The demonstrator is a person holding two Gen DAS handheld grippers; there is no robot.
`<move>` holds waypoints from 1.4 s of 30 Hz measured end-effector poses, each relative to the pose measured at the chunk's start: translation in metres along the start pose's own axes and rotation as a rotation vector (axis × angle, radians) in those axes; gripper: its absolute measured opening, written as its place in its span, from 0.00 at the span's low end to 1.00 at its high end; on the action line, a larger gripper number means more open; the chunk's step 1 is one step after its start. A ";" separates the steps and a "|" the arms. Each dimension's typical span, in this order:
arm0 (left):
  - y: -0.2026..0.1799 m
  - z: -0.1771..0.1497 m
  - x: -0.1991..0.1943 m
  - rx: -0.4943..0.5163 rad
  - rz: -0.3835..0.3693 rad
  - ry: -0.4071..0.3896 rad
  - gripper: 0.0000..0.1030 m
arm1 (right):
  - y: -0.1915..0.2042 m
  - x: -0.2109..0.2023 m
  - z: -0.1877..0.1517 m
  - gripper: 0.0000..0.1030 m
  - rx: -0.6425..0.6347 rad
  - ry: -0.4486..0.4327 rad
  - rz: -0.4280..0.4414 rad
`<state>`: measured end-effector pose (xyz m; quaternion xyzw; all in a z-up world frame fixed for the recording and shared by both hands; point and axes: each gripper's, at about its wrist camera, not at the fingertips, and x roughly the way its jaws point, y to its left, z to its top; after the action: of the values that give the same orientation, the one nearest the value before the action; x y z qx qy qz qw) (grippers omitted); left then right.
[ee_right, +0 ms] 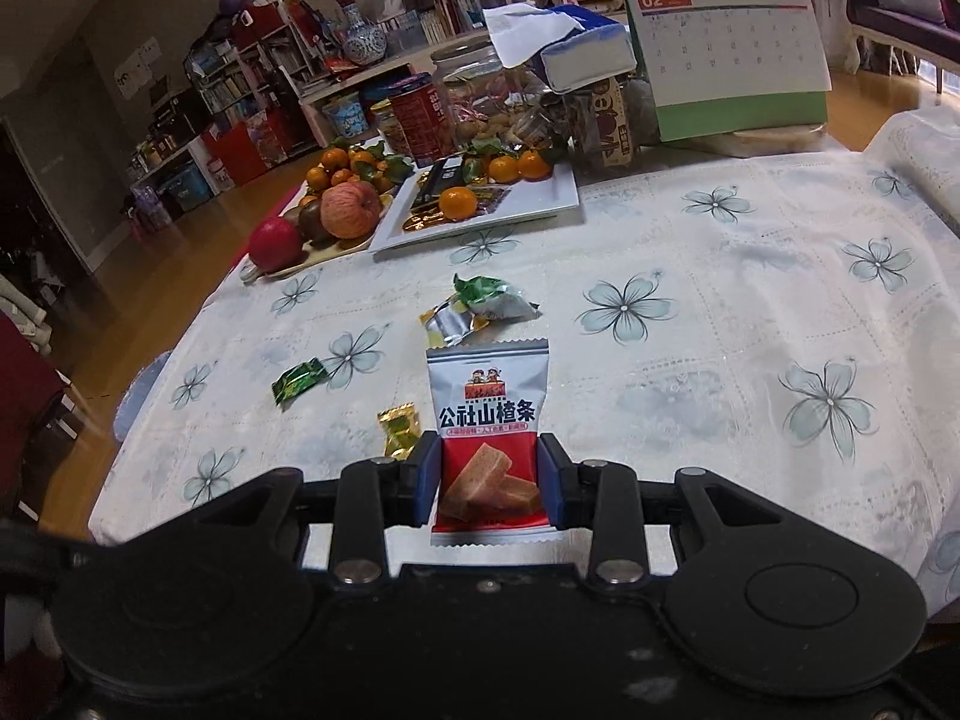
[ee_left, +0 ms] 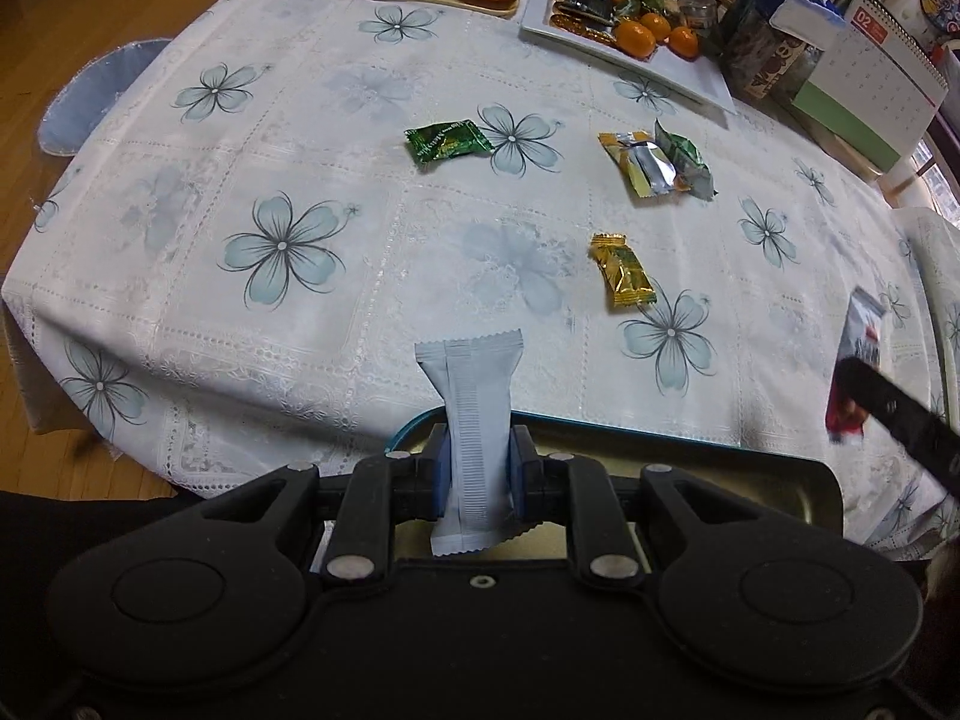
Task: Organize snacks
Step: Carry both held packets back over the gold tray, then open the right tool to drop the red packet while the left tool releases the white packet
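My left gripper is shut on a grey-white snack packet, seam side up, held above a teal-rimmed tray at the table's near edge. My right gripper is shut on a red and grey hawthorn snack packet; it also shows at the right edge of the left wrist view. On the tablecloth lie a green candy, a gold candy and a small heap of gold, silver and green wrappers. The same green candy, gold candy and heap show in the right wrist view.
At the table's far side stand a white plate with tangerines and sweets, a board with apples, jars, a tissue box and a desk calendar. A blue chair cushion sits left of the table.
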<state>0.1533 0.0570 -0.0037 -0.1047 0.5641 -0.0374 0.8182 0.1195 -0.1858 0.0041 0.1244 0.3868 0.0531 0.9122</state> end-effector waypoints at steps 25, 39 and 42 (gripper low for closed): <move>-0.004 -0.041 0.014 -0.030 -0.033 0.124 0.25 | 0.008 -0.027 -0.086 0.35 0.164 0.197 0.162; -0.011 -0.040 0.018 0.024 0.014 0.110 0.26 | 0.017 -0.021 -0.089 0.37 0.125 0.205 0.164; -0.011 -0.041 0.018 0.025 0.018 0.111 0.26 | 0.016 -0.023 -0.089 0.37 0.134 0.198 0.166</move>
<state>0.1225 0.0374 -0.0320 -0.0870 0.6091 -0.0430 0.7871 0.0398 -0.1585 -0.0351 0.2106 0.4658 0.1141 0.8518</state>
